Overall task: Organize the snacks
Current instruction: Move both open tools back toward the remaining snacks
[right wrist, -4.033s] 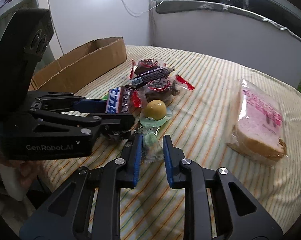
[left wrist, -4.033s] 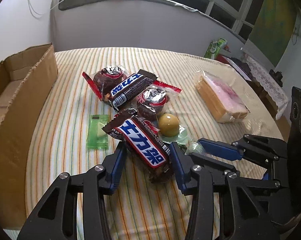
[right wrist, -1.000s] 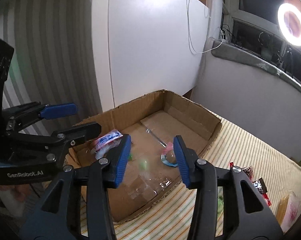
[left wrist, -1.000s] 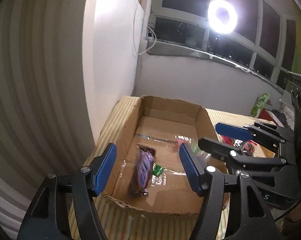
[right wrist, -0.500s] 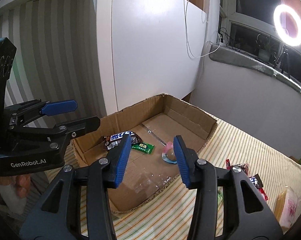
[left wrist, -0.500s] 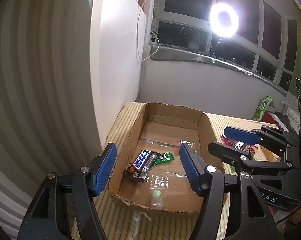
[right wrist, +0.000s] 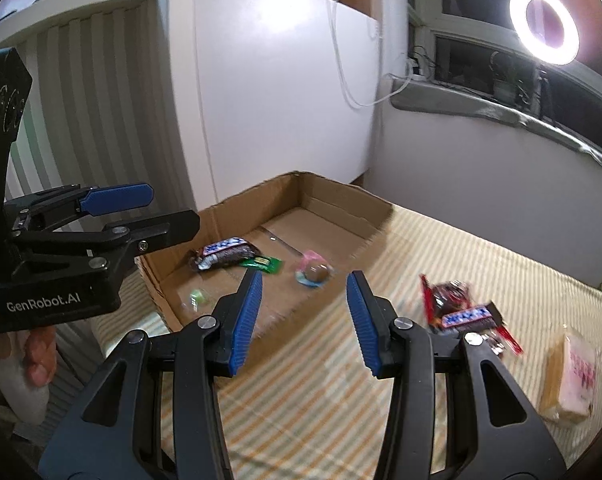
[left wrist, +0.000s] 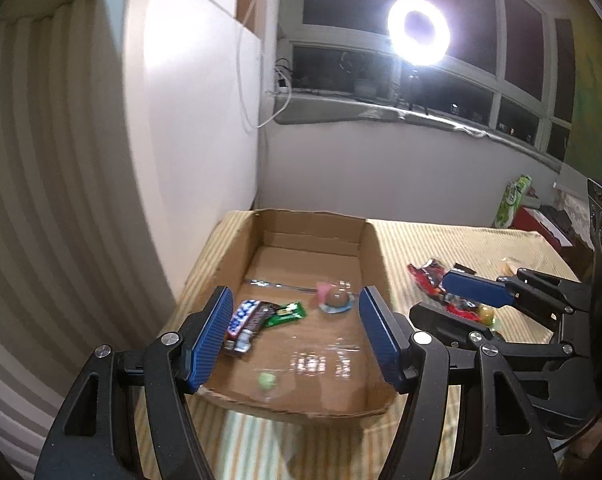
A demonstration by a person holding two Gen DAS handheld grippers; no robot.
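Left gripper (left wrist: pixel 295 336): raised above the near end of the box, blue pads spread wide, nothing between them.
Right gripper (right wrist: pixel 305 318): raised over the striped cloth at the box's near right corner, pads likewise spread wide and bare.
Green candy (left wrist: pixel 266 380): small, in a clear wrapper, on the box floor close to the near wall; blurred in both views.
Cardboard box (left wrist: pixel 371 256): open-topped, shallow, at the left edge of the bed beside the white wall; shiny tape patches on the floor.
Chocolate bar in box (left wrist: pixel 245 322): dark wrapper with a blue and white label, flat near the left wall, just behind the left pad.
Green packet (left wrist: pixel 287 313): flat on the floor, touching the bar's right end.
Round sweet (left wrist: pixel 336 301): brownish ball in a pink and blue wrapper, mid-floor, apart from the green packet.
Striped cloth (right wrist: pixel 481 276): yellow, green and orange lines, covering the bed to the right of the box.
Loose snack pile (right wrist: pixel 453 300): outside the box on the cloth, red-wrapped dark cakes with a second chocolate bar (right wrist: pixel 467 317) across them.
Sliced bread bag (right wrist: pixel 569 376): pink print, farther right on the cloth, well apart from the box.
Ring light (left wrist: pixel 418 31): lit, at the dark window behind.
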